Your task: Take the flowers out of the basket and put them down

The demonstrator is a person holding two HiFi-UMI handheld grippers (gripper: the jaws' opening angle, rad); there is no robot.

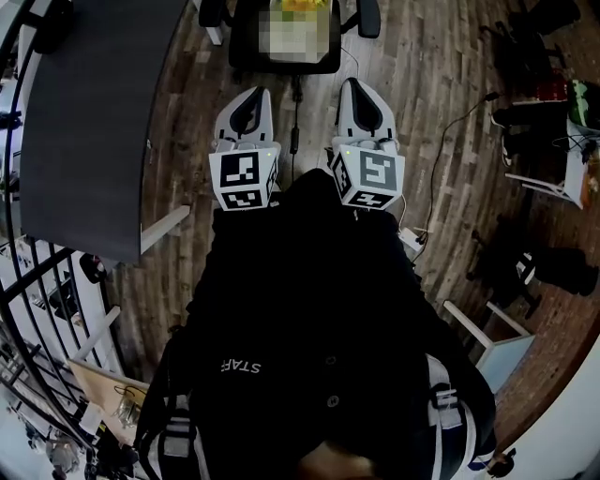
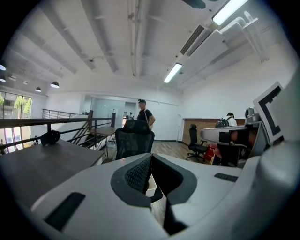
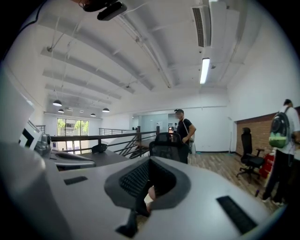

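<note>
The left tongs (image 1: 249, 98) and the right tongs (image 1: 361, 94) are side by side, each with its jaws pressed together and nothing between them. Just ahead of them, a black chair (image 1: 246, 42) carries the basket (image 1: 300, 42). Yellow flowers (image 1: 302, 5) show at the basket's far edge.

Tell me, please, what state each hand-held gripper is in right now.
Left hand-held gripper: closed, holding nothing.
Right hand-held gripper: closed, holding nothing.

Grey desk (image 1: 89, 112) and office chair (image 2: 134, 142) on wood floor (image 1: 441, 84).
</note>
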